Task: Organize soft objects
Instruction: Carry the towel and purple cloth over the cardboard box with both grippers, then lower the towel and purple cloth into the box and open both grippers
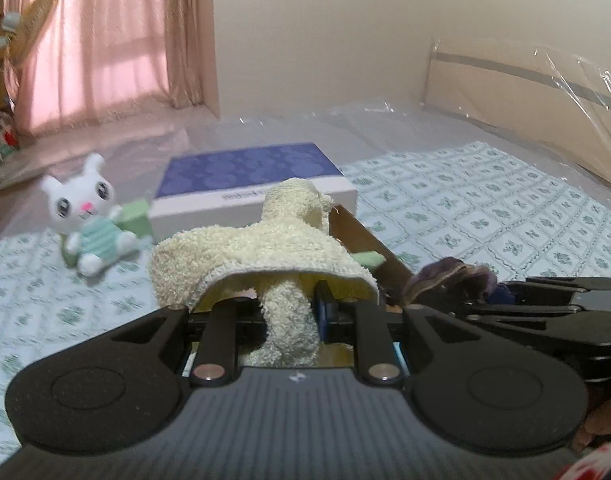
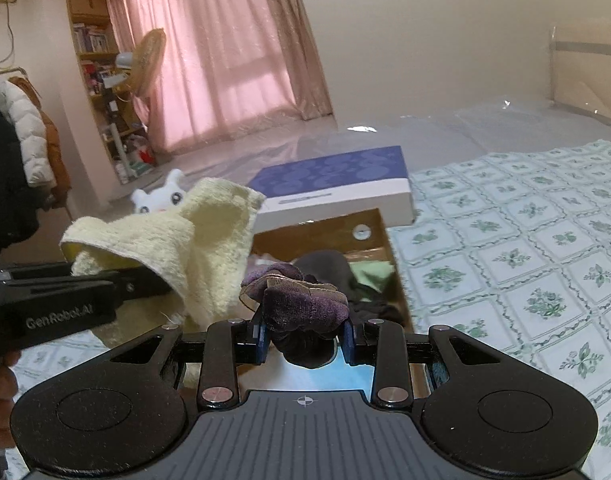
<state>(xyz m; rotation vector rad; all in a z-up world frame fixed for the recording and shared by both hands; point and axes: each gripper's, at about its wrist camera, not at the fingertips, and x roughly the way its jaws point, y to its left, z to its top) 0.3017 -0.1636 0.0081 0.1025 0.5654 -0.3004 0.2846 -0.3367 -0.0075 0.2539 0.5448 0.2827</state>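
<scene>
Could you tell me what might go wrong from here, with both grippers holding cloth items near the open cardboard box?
1. The left gripper pinches only a narrow fold of the cream towel; the loose rest could drape over the cardboard box rim instead of dropping inside.
2. The right gripper with the purple cloth sits very close beside the left one, so the two could bump or tangle fabrics.
3. The hanging towel could brush the white bunny toy.

Your left gripper (image 1: 289, 312) matte black, ribbed grey base, blue pads, silver pivot screws, white "GenRobot.AI" lettering, your right gripper (image 2: 305, 336) alike
</scene>
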